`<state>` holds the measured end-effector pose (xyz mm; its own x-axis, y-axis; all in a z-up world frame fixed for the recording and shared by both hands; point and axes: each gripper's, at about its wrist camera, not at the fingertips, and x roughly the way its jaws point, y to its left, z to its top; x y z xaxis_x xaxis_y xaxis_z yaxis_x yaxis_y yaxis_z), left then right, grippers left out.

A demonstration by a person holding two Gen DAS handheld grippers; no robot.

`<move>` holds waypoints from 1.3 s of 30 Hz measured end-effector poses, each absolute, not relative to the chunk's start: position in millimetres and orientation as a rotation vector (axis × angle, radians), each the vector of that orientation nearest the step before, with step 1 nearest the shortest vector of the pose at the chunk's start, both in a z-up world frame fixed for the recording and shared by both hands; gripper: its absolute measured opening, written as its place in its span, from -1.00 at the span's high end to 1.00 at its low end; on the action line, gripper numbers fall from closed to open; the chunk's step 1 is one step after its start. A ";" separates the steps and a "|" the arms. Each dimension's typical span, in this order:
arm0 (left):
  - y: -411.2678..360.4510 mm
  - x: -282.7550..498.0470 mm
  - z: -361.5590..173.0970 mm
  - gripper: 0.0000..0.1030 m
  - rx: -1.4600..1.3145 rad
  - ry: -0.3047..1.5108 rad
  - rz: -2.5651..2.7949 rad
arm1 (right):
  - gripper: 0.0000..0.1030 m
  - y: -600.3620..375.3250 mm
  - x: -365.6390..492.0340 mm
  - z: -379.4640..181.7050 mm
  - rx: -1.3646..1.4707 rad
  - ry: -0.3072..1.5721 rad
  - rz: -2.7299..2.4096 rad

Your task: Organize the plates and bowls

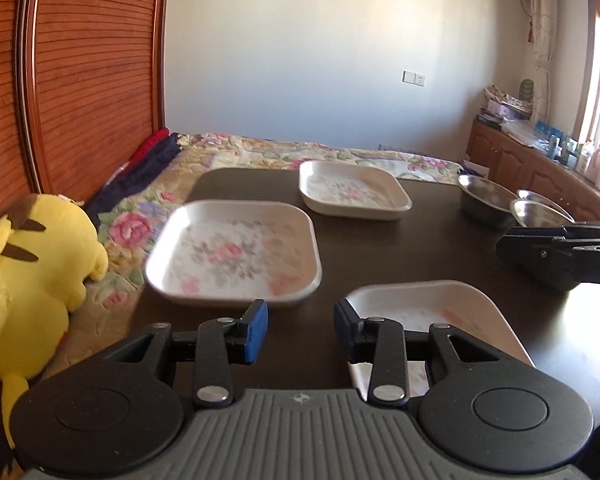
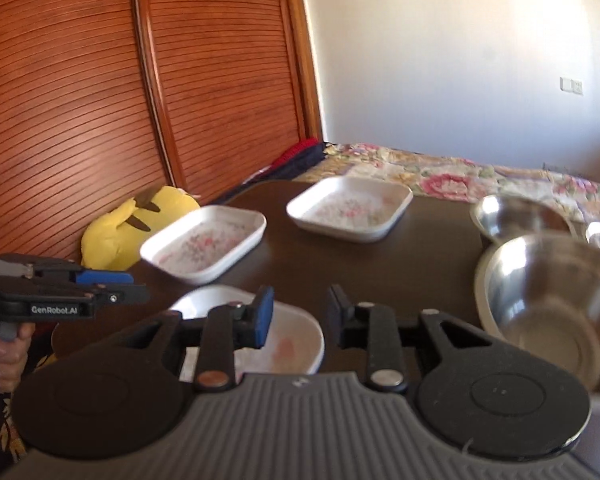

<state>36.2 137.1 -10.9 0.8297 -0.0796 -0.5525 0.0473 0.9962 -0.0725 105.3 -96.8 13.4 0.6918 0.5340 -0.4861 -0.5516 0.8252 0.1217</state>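
Note:
Three white square plates with a pink flower print lie on the dark table: one at the left, one farther back, one nearest. Steel bowls stand at the right. My left gripper hovers open over bare table, between the left and nearest plates, nothing between its blue pads. My right gripper is open and empty too, above the nearest plate, with a large steel bowl just to its right. Two more bowls stand behind that bowl.
A yellow plush toy lies at the table's left edge on a floral bedspread. Slatted wooden wardrobe doors rise on the left. A low wooden cabinet with clutter runs under the window at the right.

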 end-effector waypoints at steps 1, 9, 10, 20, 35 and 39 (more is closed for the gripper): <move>140.6 40.1 -9.8 0.24 -0.052 0.588 -0.062 | 0.37 -92.1 109.8 15.7 -0.045 0.531 0.616; 174.9 73.6 -3.4 0.02 -0.029 0.572 -0.018 | 0.24 -47.8 142.5 18.9 -0.080 0.561 0.682; 179.3 77.8 -3.8 -0.03 -0.029 0.571 -0.015 | 0.22 -41.8 146.0 17.5 -0.083 0.569 0.689; 216.3 121.9 -17.0 -0.08 -0.027 0.600 -0.009 | -0.02 0.2 180.4 2.9 -0.069 0.673 0.721; 241.5 141.6 -37.6 0.34 -0.057 0.644 -0.024 | 0.32 34.0 209.1 -15.3 -0.100 0.809 0.758; 242.9 142.8 -39.1 0.35 -0.061 0.646 -0.035 | 0.36 36.7 210.9 -17.0 -0.106 0.821 0.759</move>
